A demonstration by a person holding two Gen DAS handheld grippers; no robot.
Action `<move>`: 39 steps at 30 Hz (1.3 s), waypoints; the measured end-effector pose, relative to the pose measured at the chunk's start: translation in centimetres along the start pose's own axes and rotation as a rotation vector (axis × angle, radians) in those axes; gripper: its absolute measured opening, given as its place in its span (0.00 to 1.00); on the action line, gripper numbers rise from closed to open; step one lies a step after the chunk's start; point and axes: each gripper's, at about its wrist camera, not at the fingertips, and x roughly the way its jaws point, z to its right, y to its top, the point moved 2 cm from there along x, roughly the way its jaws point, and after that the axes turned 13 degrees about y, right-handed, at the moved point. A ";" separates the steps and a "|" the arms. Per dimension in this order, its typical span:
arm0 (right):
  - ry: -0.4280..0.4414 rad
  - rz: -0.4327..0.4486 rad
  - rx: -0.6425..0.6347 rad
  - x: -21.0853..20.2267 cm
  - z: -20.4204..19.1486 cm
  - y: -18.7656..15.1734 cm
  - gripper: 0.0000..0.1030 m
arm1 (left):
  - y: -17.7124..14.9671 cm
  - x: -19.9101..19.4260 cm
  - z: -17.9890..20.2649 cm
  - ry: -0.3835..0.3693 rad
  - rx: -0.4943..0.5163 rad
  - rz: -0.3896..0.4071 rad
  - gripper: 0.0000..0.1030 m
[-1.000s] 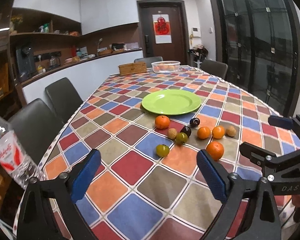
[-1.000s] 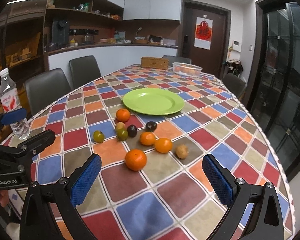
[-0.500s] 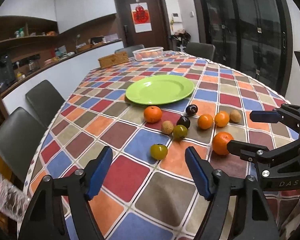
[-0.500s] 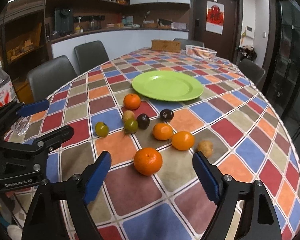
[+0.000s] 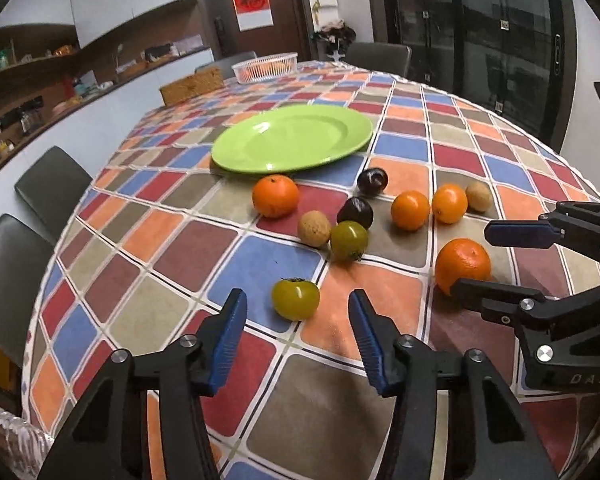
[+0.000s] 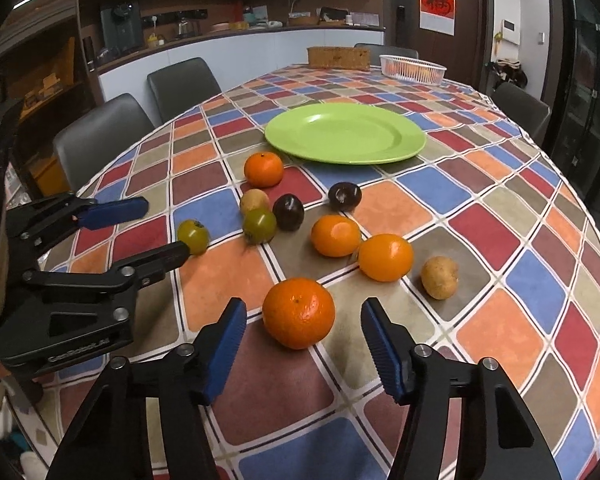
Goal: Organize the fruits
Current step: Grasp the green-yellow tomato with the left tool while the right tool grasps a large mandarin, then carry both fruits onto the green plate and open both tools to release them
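Note:
Several loose fruits lie on the checkered tablecloth in front of an empty green plate, which also shows in the right wrist view. My left gripper is open, its blue pads just short of a yellow-green fruit. My right gripper is open, its pads either side of a big orange, not touching it. Further back lie more oranges, two dark plums, a green fruit and small brown fruits. Each gripper shows in the other's view.
A white basket of fruit and a wicker box stand at the table's far end. Grey chairs line the left side. A plastic bottle sits at the near left edge. The table edge curves close on the right.
Both grippers have moved forward and down toward the fruit and narrowed their opening. The left now frames the yellow-green fruit, the right the big orange.

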 end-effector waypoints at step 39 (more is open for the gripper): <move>0.097 0.045 -0.001 -1.7 0.5 2.9 0.41 | 3.0 -1.8 -0.5 -0.070 -0.130 0.002 0.27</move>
